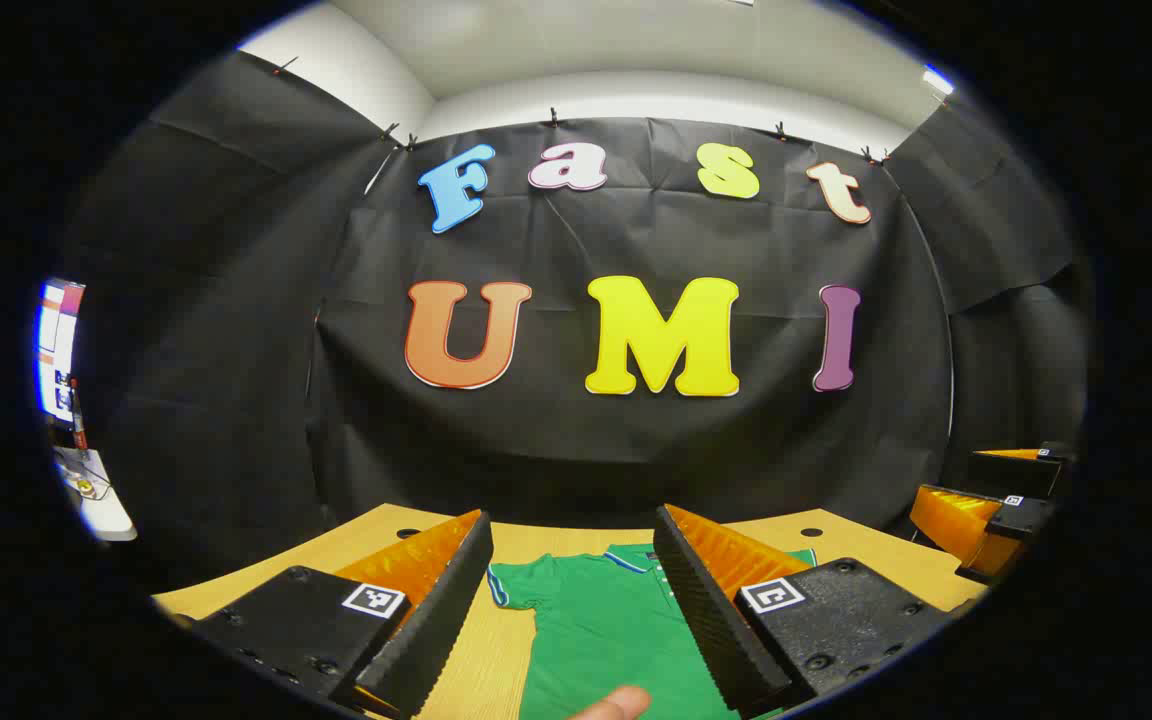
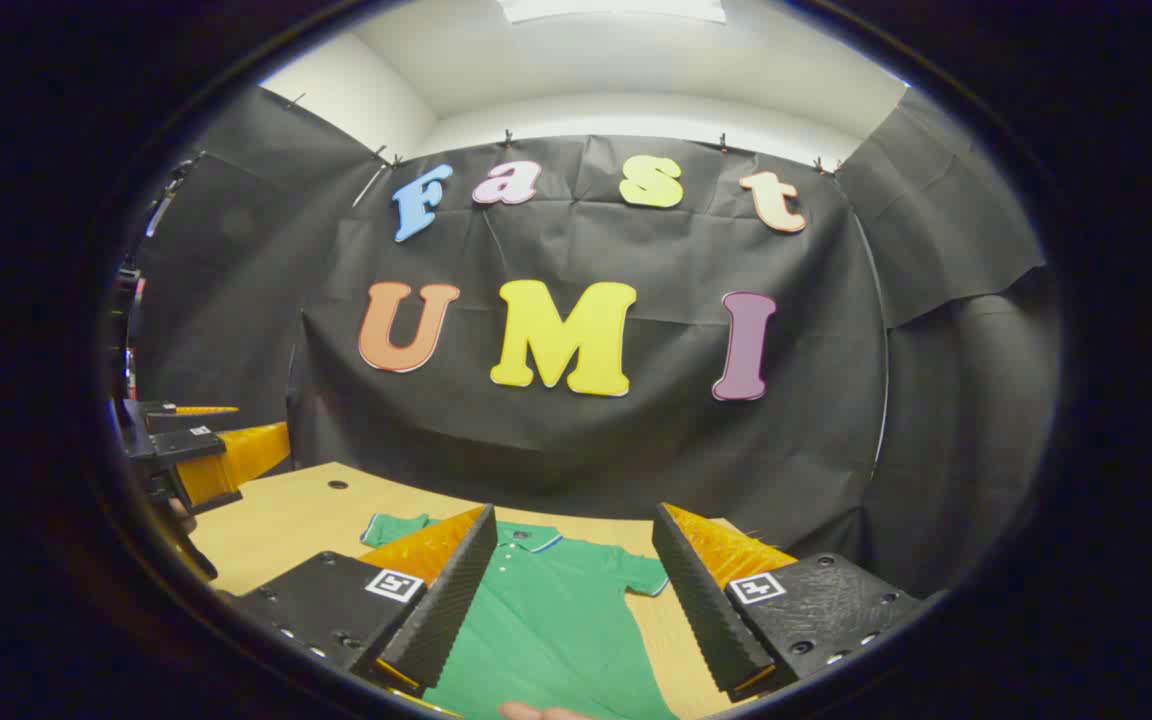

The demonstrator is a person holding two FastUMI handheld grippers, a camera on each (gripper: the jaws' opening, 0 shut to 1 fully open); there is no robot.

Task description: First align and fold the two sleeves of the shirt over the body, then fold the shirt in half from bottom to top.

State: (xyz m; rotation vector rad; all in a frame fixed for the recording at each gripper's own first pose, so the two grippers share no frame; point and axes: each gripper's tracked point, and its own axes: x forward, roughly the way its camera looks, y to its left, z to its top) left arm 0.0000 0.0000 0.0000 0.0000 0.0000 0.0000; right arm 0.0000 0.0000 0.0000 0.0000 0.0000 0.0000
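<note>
We see the green short-sleeved polo shirt (image 1: 616, 620) spread flat on the light wooden table (image 1: 386, 530), collar away from us | left gripper (image 1: 576, 610) gapes wide above its chest, touching nothing | right gripper (image 2: 566, 610) just as wide over the body, empty | a fingertip (image 1: 616, 705) rests on the cloth
</note>
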